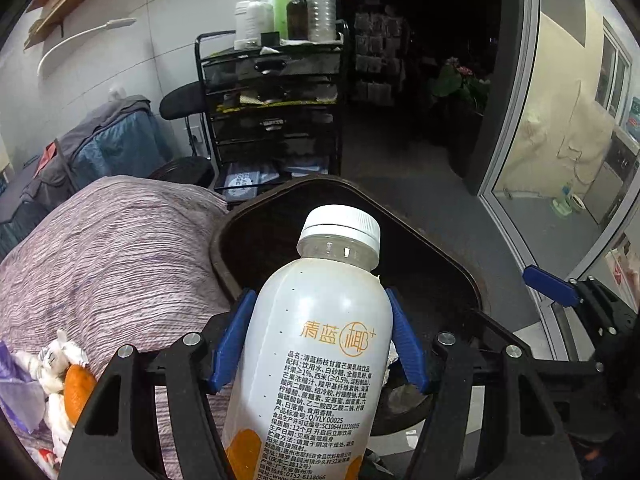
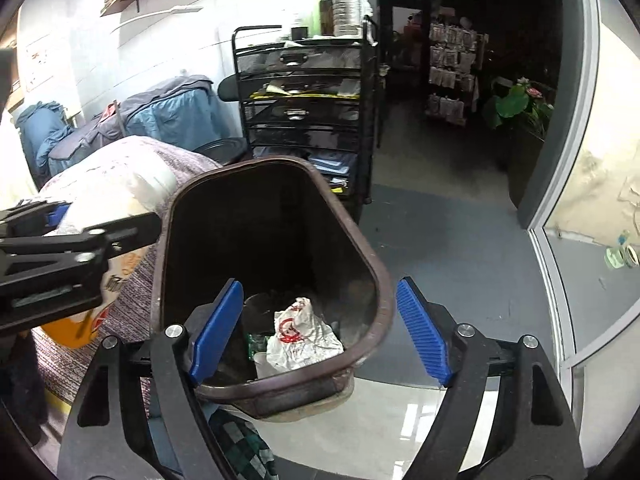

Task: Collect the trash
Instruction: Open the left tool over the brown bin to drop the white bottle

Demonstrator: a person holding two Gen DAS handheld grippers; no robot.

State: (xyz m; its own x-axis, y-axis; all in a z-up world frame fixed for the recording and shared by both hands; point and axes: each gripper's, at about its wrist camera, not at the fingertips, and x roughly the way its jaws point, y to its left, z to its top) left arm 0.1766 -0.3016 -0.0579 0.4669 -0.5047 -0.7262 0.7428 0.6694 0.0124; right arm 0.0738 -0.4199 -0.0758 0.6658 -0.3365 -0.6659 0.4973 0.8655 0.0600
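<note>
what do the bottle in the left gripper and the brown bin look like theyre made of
Bottle: likely translucent, milky plastic with a matte sheen; its clearer neck shows through under a ribbed white plastic cap.
Bin: seemingly molded hard plastic, dark brown, with a smooth rolled rim and dull, scuffed walls.
Left gripper: blue ribbed pads, probably plastic or rubber.

**Everything placed around the bin**

The bin (image 2: 276, 280) stands on the floor (image 2: 460, 248). In the bin lie a crumpled wrapper (image 2: 302, 336) and other scraps. Left of the bin, touching its side, is the cloth-covered bed (image 1: 116, 256); on the bed, nearer the camera than the bin, lies a heap of litter (image 1: 56, 380). Behind the bin stands the drawer cart (image 2: 304, 112), with bottles (image 1: 288, 8) on top. Right of the bin, well apart, is the glass door (image 2: 580, 184). Over the bin's near rim hangs the bottle (image 1: 316, 344), between the left gripper (image 1: 320, 344) fingers. The right gripper (image 2: 320, 328) straddles the bin's right rim.
</note>
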